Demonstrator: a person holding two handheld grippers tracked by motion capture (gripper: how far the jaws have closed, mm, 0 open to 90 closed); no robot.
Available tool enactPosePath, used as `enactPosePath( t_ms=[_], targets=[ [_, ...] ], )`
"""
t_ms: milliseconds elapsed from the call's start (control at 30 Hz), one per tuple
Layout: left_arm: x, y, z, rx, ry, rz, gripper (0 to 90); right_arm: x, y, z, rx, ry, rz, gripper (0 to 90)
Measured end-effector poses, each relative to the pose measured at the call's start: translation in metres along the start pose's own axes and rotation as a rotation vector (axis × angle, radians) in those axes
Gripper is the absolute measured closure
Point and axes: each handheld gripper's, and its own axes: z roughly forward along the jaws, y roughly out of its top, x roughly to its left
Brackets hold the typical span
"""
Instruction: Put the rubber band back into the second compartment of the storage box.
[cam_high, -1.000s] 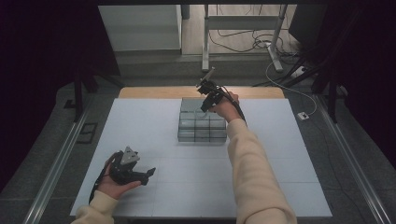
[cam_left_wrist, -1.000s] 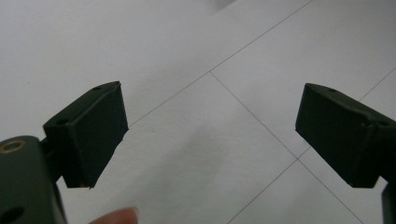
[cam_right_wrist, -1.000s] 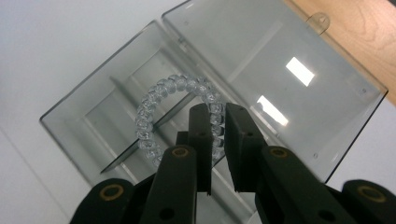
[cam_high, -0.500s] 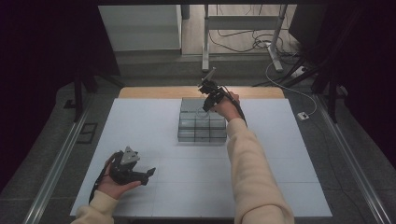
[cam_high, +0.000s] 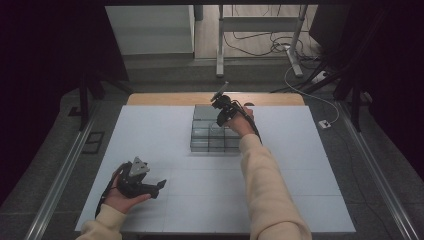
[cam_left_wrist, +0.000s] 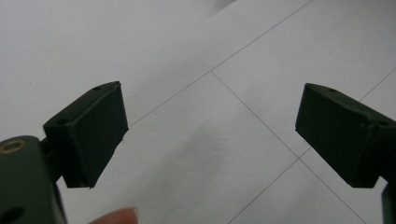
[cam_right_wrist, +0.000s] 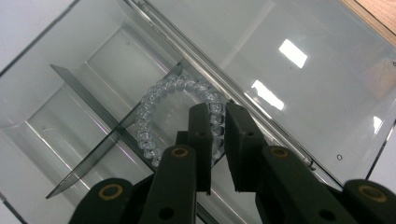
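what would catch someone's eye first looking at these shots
Probably the clear bead bracelet, pinched between the nearly shut jaws of the right gripper over a compartment of the clear divided box at the table's middle. After that, the left gripper, jaws wide apart over bare white table at the near left.

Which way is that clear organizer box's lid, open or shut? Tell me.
Open. In the right gripper view the clear lid lies swung back flat beside the organizer box, leaving its dividers and a clear bead bracelet exposed under the right gripper.
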Motion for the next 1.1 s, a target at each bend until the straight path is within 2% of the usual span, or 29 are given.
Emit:
enactPosePath(
  t_ms=[200, 233, 267, 300, 333, 367, 400, 467, 567, 700, 733, 800, 933, 1100],
  targets=[
    [0.0, 0.0, 0.0, 0.0, 0.0, 0.0, 9.8, 0.0, 0.0, -0.001, -0.001, 0.009, 0.003, 79.6],
    [0.0, 0.0, 0.0, 0.0, 0.0, 0.0, 9.8, 0.001, 0.0, -0.001, -0.002, 0.013, 0.009, 74.5],
    [0.0, 0.0, 0.0, 0.0, 0.0, 0.0, 9.8, 0.001, 0.0, -0.001, -0.002, 0.013, 0.009, 74.5],
    [0.0, 0.0, 0.0, 0.0, 0.001, 0.0, 9.8, 0.002, 0.0, -0.001, -0.008, 0.003, 0.009, 56.5],
    [0.0, 0.0, 0.0, 0.001, 0.001, 0.0, 9.8, 0.003, 0.0, -0.002, -0.005, -0.002, 0.004, 52.0],
    [0.0, 0.0, 0.0, 0.001, 0.001, 0.0, 9.8, 0.003, 0.0, -0.002, -0.005, -0.002, 0.004, 52.0],
    [0.0, 0.0, 0.0, 0.0, 0.0, 0.0, 9.8, 0.005, -0.001, -0.003, -0.007, -0.021, -0.013, 43.8],
    [0.0, 0.0, 0.0, 0.0, 0.001, 0.001, 9.8, 0.006, -0.001, -0.006, -0.012, -0.025, -0.023, 40.9],
    [-0.001, 0.0, 0.0, 0.001, 0.0, 0.002, 9.8, 0.007, -0.002, -0.008, -0.017, -0.024, -0.024, 37.8],
    [-0.001, 0.0, 0.001, 0.002, 0.0, 0.001, 9.8, 0.007, -0.003, -0.01, -0.013, 0.001, -0.038, 33.2],
    [-0.001, 0.0, 0.001, 0.004, 0.0, 0.002, 9.8, 0.007, -0.005, -0.009, -0.004, 0.009, -0.058, 32.5],
    [-0.001, 0.0, 0.001, 0.003, 0.0, 0.001, 9.8, 0.006, -0.006, -0.01, 0.002, 0.009, -0.045, 32.8],
    [0.0, 0.0, 0.001, 0.003, 0.0, 0.001, 9.8, 0.006, -0.006, -0.012, 0.003, 0.007, -0.048, 33.6],
    [-0.001, 0.0, 0.001, 0.005, 0.0, 0.002, 9.8, 0.005, -0.007, -0.018, -0.01, 0.026, -0.054, 35.1]
  ],
)
